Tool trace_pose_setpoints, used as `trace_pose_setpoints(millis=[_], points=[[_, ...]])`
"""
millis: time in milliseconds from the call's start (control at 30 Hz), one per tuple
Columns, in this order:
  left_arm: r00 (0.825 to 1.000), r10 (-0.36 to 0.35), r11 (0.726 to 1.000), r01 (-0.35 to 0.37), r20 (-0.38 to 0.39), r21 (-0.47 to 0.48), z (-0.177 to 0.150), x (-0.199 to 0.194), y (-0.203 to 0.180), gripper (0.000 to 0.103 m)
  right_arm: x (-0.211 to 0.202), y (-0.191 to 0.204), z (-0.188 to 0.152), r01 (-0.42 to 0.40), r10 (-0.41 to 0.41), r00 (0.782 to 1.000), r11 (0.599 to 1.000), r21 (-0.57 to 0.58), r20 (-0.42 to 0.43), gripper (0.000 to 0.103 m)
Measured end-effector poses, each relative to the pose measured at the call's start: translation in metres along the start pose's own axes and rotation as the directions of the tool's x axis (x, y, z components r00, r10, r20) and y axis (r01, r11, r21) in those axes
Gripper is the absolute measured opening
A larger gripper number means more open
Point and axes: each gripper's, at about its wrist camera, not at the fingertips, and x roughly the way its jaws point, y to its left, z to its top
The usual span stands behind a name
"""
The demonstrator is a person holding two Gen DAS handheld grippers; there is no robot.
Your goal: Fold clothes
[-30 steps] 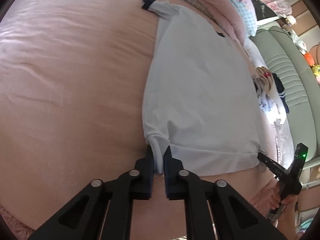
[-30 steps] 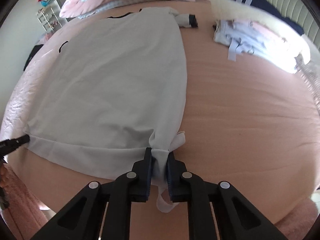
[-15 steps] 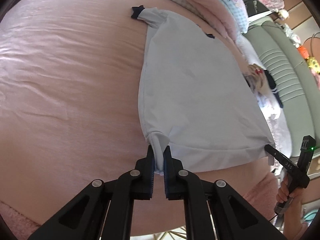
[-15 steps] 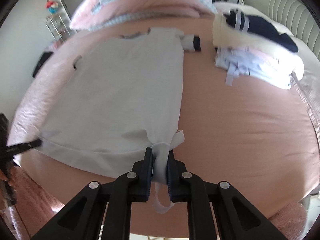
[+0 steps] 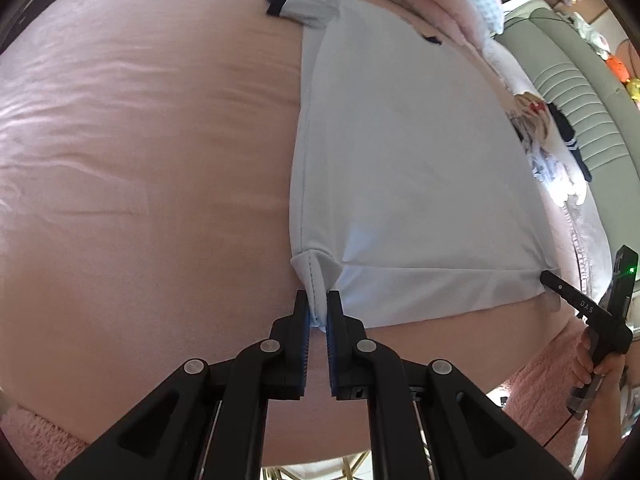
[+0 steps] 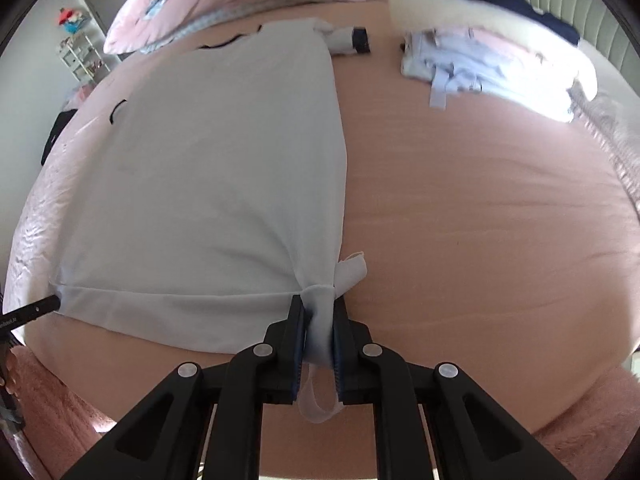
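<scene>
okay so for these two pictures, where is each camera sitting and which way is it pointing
Left wrist: sits on the left gripper, angled down over the pink bed; it grips one hem corner of the pale blue shirt; the right gripper and its hand show.
Right wrist: sits on the right gripper, angled down, gripping the opposite hem corner; the left gripper's tip shows.
Shared: the shirt, the bed, the clothes pile.

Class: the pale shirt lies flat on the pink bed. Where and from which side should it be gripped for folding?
Grip the shirt at its two hem corners, coming from the near bed edge, steeply from above. The hem lies nearest and straight, so both corners are free. The left gripper and right gripper are each shut on one.
</scene>
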Motion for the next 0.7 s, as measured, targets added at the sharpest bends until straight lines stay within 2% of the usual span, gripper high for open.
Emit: trace_pose_setpoints(millis=[167,300,400,467,533,600,633,700], points=[[0.998,0.005,1.000,-0.006,0.068,0.007,-0.007,-0.029,0.000,0.004,-0.022,-0.008,-0.004,-0.013,0.013,1.000,1.000,0.009,0.002,0.008],[0.996,-0.030,1.000,0.029,0.082,0.003,-0.018,-0.042,0.005,0.003,-0.029,-0.021,-0.014,-0.030,0.029,1.000,0.998,0.053,0.006,0.007],[0.997,-0.026,0.998,0.030,0.072,-0.053,-0.016,-0.039,0.015,0.004,-0.029,-0.036,-0.019,-0.065,0.064,0.998,0.991,0.118,0.009,0.009],[0.994,-0.070,0.993,0.077,0.086,-0.090,-0.013,-0.038,0.021,0.006,-0.031,-0.043,-0.020,-0.096,0.093,0.995,0.983,0.154,0.025,0.011],[0.987,-0.129,0.987,0.137,0.093,-0.089,-0.009,-0.035,0.018,0.014,-0.034,-0.046,-0.018,-0.088,0.079,0.995,0.979,0.183,0.056,0.031],[0.990,-0.111,0.990,0.117,0.089,-0.073,-0.004,-0.025,0.012,0.049,-0.039,-0.048,-0.013,-0.053,0.025,0.992,0.974,0.221,0.124,0.036],[0.992,-0.095,0.993,0.101,0.086,-0.064,-0.002,-0.019,0.009,0.054,-0.040,-0.049,-0.010,-0.042,0.006,0.988,0.970,0.238,0.151,0.040],[0.994,-0.081,0.993,0.087,0.071,-0.077,0.004,-0.004,0.008,0.054,-0.027,-0.047,-0.002,-0.082,0.050,0.988,0.969,0.232,0.143,0.047]])
